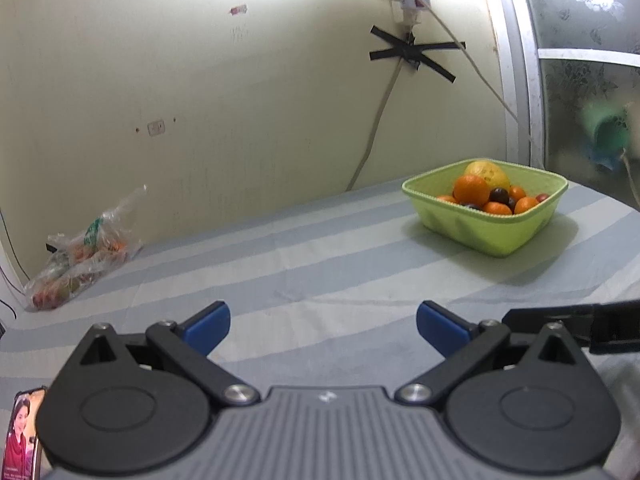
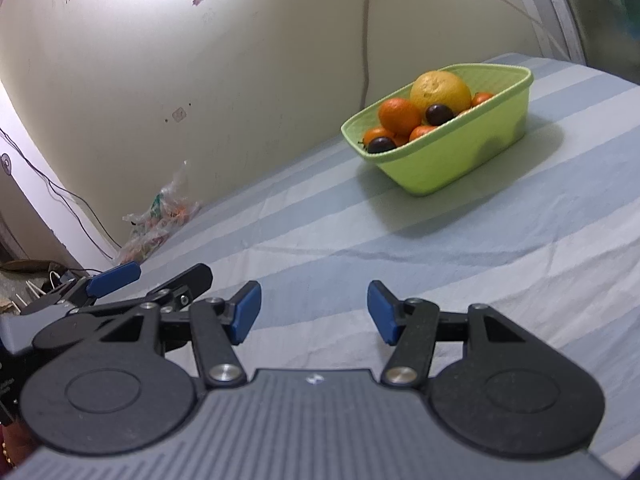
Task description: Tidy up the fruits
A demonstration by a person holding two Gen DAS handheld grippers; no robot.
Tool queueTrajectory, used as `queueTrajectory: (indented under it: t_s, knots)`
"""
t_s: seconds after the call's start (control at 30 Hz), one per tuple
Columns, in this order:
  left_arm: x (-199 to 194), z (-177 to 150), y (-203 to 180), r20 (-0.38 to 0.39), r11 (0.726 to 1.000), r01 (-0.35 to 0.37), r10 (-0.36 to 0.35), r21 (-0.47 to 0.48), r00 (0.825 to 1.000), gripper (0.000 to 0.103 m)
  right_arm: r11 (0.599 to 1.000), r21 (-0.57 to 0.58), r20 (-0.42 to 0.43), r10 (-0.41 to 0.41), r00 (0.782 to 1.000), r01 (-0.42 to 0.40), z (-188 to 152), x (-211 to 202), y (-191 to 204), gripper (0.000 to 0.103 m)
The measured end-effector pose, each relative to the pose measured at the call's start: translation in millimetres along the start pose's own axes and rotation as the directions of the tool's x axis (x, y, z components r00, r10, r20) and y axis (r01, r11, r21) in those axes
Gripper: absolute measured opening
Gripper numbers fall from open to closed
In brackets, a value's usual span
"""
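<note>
Both empty: left gripper point(image 1: 323, 326) wide, right gripper point(image 2: 314, 312) wide; green basket point(image 1: 496, 232) at 1 o'clock on striped surface point(image 1: 320, 264), heaped with oranges point(image 1: 471, 189), likely firm, rollable, light; best gripped across basket's stiff rim.

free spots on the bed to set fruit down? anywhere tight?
Bare striped sheet runs between the plastic bag at the wall and the green basket, and from the basket forward to both grippers. The basket itself is crowded: oranges and plums heaped inside.
</note>
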State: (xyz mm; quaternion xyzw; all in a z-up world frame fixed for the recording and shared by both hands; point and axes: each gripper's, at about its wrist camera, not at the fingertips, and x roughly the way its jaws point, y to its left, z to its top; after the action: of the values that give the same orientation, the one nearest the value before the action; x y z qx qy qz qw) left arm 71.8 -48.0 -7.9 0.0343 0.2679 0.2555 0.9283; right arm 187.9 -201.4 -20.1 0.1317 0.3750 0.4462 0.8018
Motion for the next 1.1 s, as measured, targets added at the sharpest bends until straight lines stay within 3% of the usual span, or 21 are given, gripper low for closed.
queueTrajectory:
  t_s: [0.2,1.1]
  knots:
    - [6.4,-1.9,3.4,-0.046,1.0,0.009,-0.01,-0.02,0.999,0.103,1.0,-0.005,0.001,-0.001,1.0,0.001,-1.9,-1.0,2.8,0.061]
    - [12.1,-5.5,2.8,-0.077,1.0,-0.022,0.023,0.016,0.997,0.103,1.0,0.024,0.026,-0.003,1.0,0.002,-8.2,-9.3,5.4,0.061]
